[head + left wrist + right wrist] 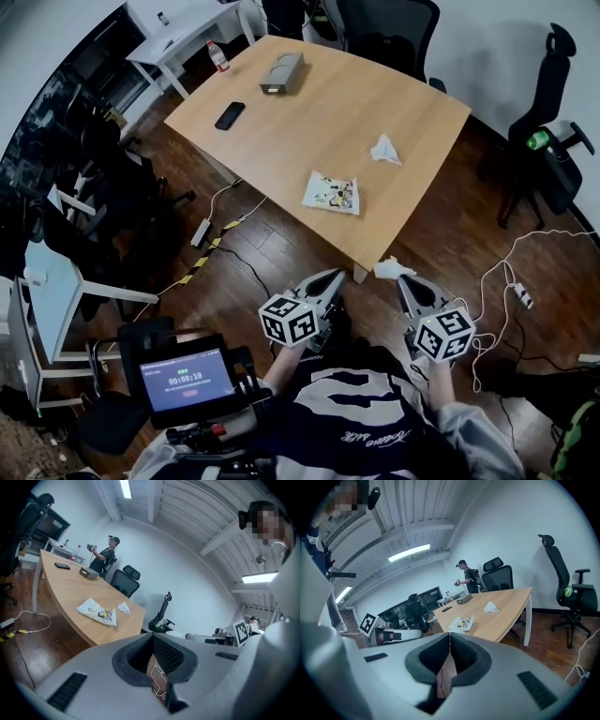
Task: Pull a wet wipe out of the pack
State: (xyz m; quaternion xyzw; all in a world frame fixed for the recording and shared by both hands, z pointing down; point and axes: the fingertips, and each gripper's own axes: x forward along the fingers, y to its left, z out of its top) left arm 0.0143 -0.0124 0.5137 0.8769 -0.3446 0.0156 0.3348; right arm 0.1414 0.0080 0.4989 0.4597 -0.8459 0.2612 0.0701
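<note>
The wet wipe pack (331, 192) lies flat on the wooden table (281, 131) near its front edge, its printed face up. A crumpled white wipe (384, 150) sits on the table beyond it. Another white wipe (394, 269) lies low by the table's near corner, just ahead of my right gripper (406, 279). My left gripper (328, 277) hangs beside it, and both are held low in front of the person, short of the table. Both gripper views show the pack (97, 611) (463, 623) far off. The left gripper (152, 639) and the right gripper (449, 637) are shut on nothing.
A black phone (230, 115), a grey box (282, 73) and a bottle (217, 56) sit at the table's far end. Office chairs (548, 112) stand around it. Cables (220, 234) run across the wooden floor. A timer screen (183, 380) is at lower left. A person (105, 555) stands at the back.
</note>
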